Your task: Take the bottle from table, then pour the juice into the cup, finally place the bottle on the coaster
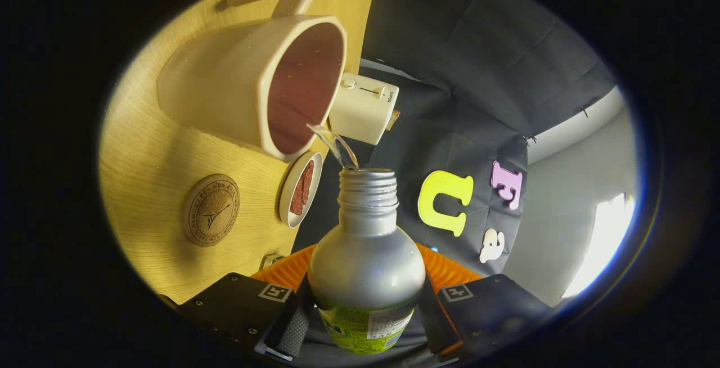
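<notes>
On your left the coaster [210,210] lies flat on the table [146,160], well apart from the cup [253,84], and just past it a small dish [301,189] sits near the table's edge with a white box [364,107] beyond the cup. Your gripper [365,323] has both fingers clamped on the bottle [365,266], which sits between them, tipped toward the cup. A thin stream of juice [337,146] runs from the bottle's open neck to the cup's rim.

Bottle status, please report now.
Gripper shut on bottle, tilted. Liquid stream running into cup. Coaster free beside cup; nothing blocking.
</notes>
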The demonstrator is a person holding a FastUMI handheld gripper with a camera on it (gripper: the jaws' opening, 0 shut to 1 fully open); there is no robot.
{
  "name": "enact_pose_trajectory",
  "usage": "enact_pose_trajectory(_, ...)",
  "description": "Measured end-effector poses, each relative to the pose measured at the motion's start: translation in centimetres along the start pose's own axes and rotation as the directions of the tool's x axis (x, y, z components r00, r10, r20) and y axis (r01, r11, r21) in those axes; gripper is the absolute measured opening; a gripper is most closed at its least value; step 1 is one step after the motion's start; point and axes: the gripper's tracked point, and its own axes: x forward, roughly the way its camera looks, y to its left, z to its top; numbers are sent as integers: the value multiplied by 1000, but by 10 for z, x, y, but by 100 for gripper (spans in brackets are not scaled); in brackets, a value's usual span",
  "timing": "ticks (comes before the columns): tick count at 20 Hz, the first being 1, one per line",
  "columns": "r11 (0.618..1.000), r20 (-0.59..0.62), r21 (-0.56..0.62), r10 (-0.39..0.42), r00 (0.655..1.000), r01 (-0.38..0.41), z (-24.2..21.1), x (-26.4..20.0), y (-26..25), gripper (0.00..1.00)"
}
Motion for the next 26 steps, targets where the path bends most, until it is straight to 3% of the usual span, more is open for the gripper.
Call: enact_pose_trajectory(26, 984, 50, -175, -33, 998, 41, 17, 1, -21, 81)
